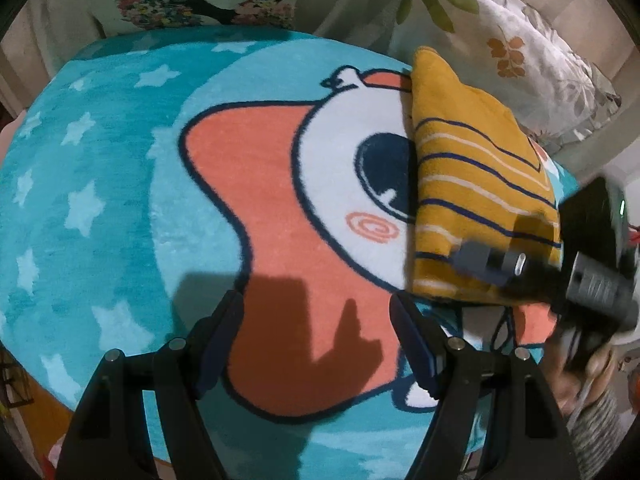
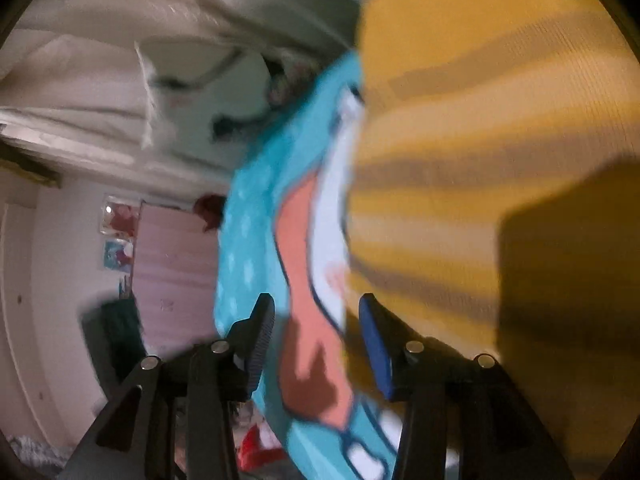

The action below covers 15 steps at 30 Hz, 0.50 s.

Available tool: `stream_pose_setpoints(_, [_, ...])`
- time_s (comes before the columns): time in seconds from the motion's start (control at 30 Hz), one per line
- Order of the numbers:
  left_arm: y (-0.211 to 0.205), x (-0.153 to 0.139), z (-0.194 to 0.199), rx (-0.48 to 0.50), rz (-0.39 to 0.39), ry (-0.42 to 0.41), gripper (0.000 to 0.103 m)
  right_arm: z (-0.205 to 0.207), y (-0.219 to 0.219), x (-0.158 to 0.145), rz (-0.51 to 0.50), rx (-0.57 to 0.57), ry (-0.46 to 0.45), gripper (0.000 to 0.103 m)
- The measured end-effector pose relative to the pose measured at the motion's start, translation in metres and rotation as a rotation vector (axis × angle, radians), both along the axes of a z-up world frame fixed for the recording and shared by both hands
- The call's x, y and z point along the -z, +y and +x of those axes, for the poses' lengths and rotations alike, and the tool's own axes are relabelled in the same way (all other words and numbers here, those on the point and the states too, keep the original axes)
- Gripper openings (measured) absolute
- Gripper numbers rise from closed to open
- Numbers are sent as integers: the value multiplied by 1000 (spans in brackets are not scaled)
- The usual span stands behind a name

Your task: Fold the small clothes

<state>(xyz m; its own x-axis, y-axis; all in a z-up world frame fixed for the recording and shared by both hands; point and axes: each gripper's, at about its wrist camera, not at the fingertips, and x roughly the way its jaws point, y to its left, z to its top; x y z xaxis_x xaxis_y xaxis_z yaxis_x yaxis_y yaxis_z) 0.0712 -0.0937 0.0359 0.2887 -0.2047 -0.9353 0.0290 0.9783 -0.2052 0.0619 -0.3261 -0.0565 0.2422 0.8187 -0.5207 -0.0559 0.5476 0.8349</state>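
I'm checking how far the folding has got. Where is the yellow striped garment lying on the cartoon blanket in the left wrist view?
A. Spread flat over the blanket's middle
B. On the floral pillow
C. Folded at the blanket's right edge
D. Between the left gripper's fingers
C: the yellow striped garment lies as a compact folded bundle at the right edge of the cartoon blanket, away from the left gripper.

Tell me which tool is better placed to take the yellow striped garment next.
Right, probably. The right tool is at the mustard striped garment, its jaws open at the garment's edge. The left tool hangs over bare blanket, jaws open and empty.

Left view overlooks the blanket point(image 1: 120, 200); right, blurred, seemingly skims it.
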Motion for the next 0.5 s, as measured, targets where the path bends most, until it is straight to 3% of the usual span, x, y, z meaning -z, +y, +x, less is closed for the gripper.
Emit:
stream_pose_setpoints(0.13, [-14,2,-6,30,2,-6,74,-31,-23,5,-4,41,61,48])
stream_pose_setpoints(0.27, [-24,2,-12,45,14,-13,74,-45,-70,-30,61,138,-37,48])
stream_pose_setpoints(0.37, [-28,4,-15,37,15,-9,74,-33,-106,-51,2,250,-107,48])
stream_pose_setpoints(0.5, [-33,0,-20,33,25,-20,74,-4,-137,-48,-54,360,-100,48])
